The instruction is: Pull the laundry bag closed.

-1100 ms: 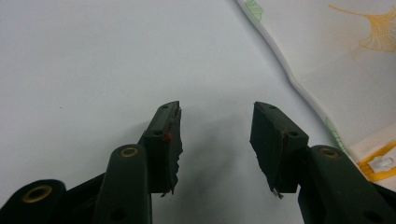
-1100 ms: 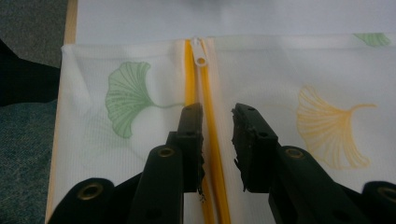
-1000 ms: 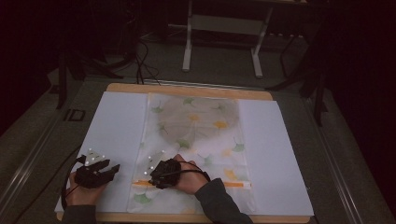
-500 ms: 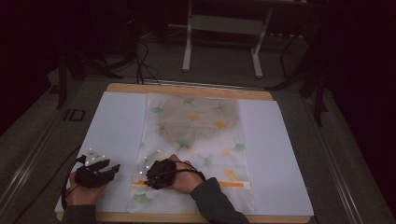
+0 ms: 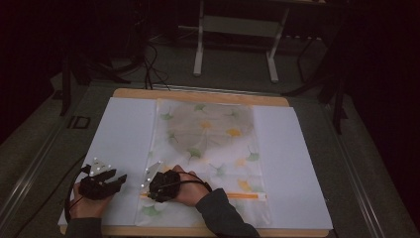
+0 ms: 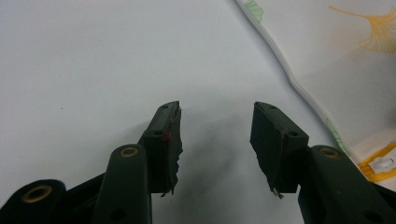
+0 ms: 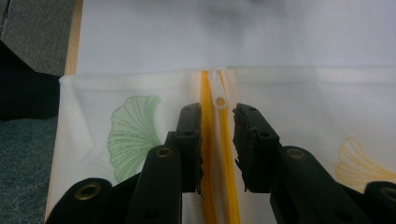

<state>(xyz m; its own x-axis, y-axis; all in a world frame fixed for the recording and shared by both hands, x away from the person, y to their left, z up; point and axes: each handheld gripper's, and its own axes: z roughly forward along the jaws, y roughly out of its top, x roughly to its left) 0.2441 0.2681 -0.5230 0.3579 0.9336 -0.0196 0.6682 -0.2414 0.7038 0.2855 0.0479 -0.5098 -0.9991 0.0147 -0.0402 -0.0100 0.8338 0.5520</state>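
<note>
A white mesh bag (image 5: 208, 134) printed with green and yellow ginkgo leaves lies flat on the white sheet (image 5: 124, 129). A yellow zipper (image 5: 247, 196) runs along its near end. My right gripper (image 5: 144, 191) hovers over the zipper's left end. In the right gripper view its jaws (image 7: 217, 119) straddle the yellow zipper (image 7: 205, 154), and the white pull tab (image 7: 220, 100) sits just past the tips. They have just been closing, but a gap remains and the pads press on nothing. My left gripper (image 5: 119, 179) rests open (image 6: 215, 121) on the bare sheet left of the bag (image 6: 336, 60).
The sheet covers a wooden table (image 5: 198, 94) whose edge shows at the back. A metal stand (image 5: 235, 29) and cables sit on the dark floor beyond. Wide bare strips of sheet flank the bag on both sides.
My right hand has crept slightly left along the zipper. The left hand has stayed where it was.
</note>
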